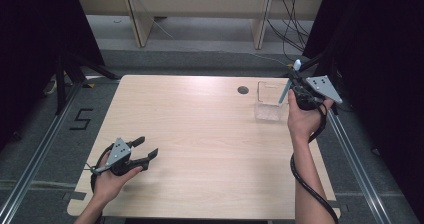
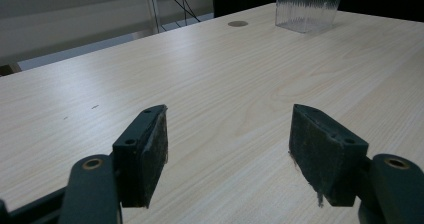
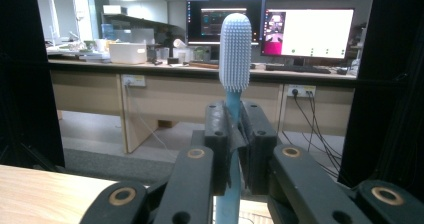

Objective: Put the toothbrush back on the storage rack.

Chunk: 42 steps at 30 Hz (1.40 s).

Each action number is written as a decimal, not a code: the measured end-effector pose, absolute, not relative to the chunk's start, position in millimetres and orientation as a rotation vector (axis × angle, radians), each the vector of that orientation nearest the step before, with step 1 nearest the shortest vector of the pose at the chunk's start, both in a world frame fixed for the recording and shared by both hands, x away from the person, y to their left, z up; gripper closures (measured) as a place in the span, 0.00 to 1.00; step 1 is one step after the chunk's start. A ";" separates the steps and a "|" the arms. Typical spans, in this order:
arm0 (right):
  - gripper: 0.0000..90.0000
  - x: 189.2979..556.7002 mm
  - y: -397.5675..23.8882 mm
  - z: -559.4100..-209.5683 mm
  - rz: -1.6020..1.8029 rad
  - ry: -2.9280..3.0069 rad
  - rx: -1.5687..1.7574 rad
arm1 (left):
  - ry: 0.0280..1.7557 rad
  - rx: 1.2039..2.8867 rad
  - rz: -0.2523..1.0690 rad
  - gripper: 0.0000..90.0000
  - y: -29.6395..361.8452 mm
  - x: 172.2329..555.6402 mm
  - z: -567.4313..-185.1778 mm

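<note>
My right gripper (image 1: 296,84) is shut on a blue toothbrush (image 1: 289,86), held above the table's far right corner. In the right gripper view the toothbrush (image 3: 234,59) stands upright between the pads (image 3: 216,139), its pale bristled head above them. The handle's lower end hangs over a clear plastic cup (image 1: 270,101) standing on the wooden table (image 1: 200,149). Low over the near left part of the table, my left gripper (image 1: 145,148) rests open with nothing in it. Its pads (image 2: 150,149) stand wide apart in the left gripper view, with the cup (image 2: 307,6) far off.
A small round cable hole (image 1: 243,90) lies in the tabletop left of the cup. Black curtains hang on both sides, and metal floor rails (image 1: 30,169) run beside the table. Desks with lit monitors (image 3: 305,34) stand beyond the table.
</note>
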State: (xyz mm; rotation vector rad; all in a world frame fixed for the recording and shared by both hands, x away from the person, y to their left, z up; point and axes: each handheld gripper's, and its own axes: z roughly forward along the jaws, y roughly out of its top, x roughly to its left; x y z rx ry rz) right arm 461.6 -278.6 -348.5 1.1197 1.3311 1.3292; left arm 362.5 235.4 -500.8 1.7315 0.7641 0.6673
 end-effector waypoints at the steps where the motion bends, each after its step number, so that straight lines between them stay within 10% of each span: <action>1: 0.93 462.7 -279.3 -348.4 1.326 1.330 1.107 | 0.763 1.732 0.667 0.35 235.4 362.6 -500.9; 42: 0.93 494.9 -302.5 -379.5 1.236 1.307 1.220 | 0.760 1.738 0.661 0.35 234.6 362.7 -503.1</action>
